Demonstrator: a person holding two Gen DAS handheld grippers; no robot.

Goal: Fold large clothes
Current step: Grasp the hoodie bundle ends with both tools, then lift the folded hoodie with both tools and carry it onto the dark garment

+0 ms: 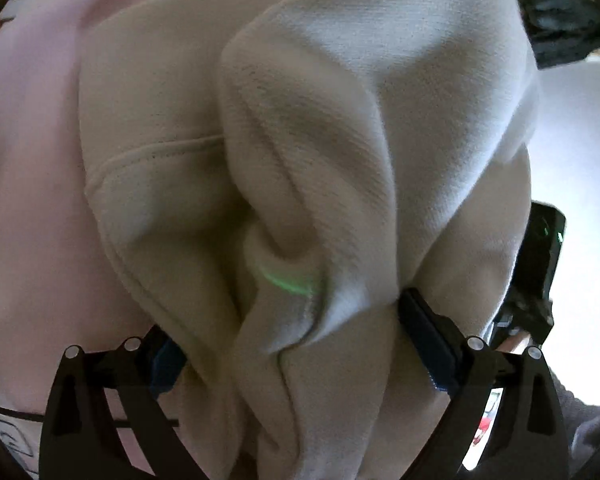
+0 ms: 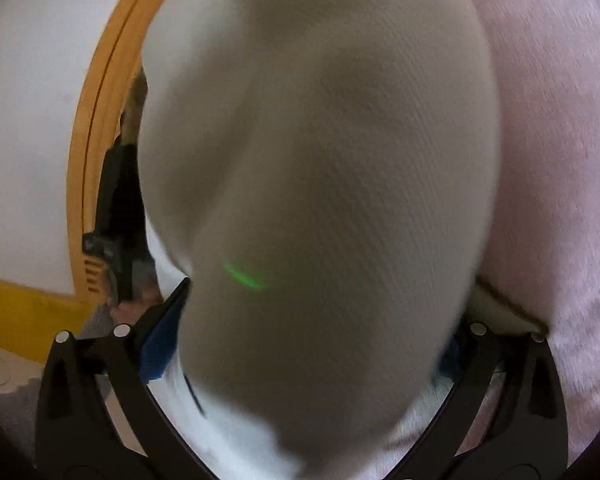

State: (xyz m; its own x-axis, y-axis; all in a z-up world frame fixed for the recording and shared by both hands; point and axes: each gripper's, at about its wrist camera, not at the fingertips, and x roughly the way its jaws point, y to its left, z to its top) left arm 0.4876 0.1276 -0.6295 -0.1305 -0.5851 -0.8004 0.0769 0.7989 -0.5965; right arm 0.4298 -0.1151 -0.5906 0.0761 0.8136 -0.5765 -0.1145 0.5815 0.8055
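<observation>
A cream sweatshirt (image 1: 340,128) fills the left wrist view, bunched in thick folds with a seam across its left side. My left gripper (image 1: 288,344) has its blue pads on either side of a gathered fold and is shut on it. In the right wrist view the same cream sweatshirt (image 2: 320,160) hangs close to the lens and hides most of the scene. My right gripper (image 2: 312,344) has cloth between its fingers (image 2: 160,344) and is shut on it. A green light streak falls on the cloth in both views.
A pink blanket (image 1: 28,200) lies under and left of the garment, and also shows in the right wrist view (image 2: 560,160). A yellow wooden frame (image 2: 88,140) and a white wall (image 2: 24,120) stand at the left. The other gripper's black body (image 1: 540,248) is at the right.
</observation>
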